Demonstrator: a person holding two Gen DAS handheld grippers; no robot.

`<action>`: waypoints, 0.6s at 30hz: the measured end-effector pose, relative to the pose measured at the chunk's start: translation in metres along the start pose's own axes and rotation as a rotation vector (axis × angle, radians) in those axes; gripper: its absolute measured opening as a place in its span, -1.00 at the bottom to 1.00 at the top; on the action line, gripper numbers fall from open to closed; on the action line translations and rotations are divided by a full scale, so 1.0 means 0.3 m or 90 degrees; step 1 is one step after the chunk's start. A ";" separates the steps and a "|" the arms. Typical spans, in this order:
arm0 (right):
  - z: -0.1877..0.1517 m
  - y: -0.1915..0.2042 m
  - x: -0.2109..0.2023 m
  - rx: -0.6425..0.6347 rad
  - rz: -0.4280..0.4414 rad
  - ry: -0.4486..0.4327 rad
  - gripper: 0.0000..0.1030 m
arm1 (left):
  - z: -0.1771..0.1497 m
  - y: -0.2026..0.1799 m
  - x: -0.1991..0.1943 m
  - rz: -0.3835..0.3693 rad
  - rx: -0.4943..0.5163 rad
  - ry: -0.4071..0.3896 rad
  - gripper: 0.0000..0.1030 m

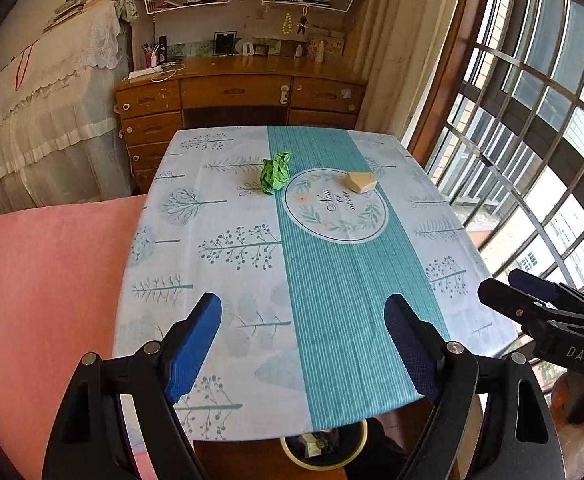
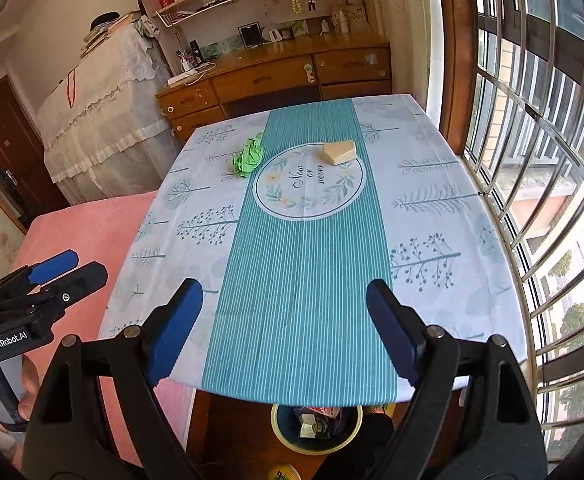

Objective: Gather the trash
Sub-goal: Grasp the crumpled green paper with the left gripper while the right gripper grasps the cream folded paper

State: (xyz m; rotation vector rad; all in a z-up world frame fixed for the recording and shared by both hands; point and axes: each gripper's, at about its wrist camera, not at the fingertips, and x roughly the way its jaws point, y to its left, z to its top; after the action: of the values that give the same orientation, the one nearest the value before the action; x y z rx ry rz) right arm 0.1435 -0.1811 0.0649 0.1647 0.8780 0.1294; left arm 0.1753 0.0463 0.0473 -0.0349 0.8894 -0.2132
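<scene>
Both grippers released, jaws wide, nothing between: left gripper (image 1: 303,312) and right gripper (image 2: 284,298) at bottom of frame, over near table (image 1: 196,264) edge. Crumpled green paper (image 1: 276,171) and beige wad (image 1: 360,182) upper centre on tablecloth, apart. Trash bin (image 2: 315,428) bottom centre, under table edge.
</scene>
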 end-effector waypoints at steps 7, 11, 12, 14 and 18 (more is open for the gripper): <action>0.252 -0.149 0.345 -0.017 0.027 0.033 0.60 | 0.222 -0.010 0.348 0.044 -0.039 0.060 0.65; 0.387 -0.252 0.562 -0.010 0.035 0.060 0.60 | 0.351 -0.016 0.589 0.062 -0.072 0.102 0.65; 0.410 -0.275 0.613 -0.010 0.034 0.066 0.60 | 0.379 -0.016 0.645 0.070 -0.080 0.108 0.65; 0.459 -0.311 0.725 -0.013 0.031 0.075 0.60 | 0.427 -0.016 0.752 0.088 -0.091 0.119 0.65; 0.521 -0.348 0.926 -0.022 0.015 0.081 0.60 | 0.507 -0.009 0.933 0.114 -0.111 0.135 0.65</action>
State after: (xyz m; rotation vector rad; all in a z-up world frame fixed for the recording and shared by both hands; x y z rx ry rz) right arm 0.4447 -0.2475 -0.0667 0.1347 1.0001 0.1784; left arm 0.4634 -0.0209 -0.0713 -0.0958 1.1141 0.0294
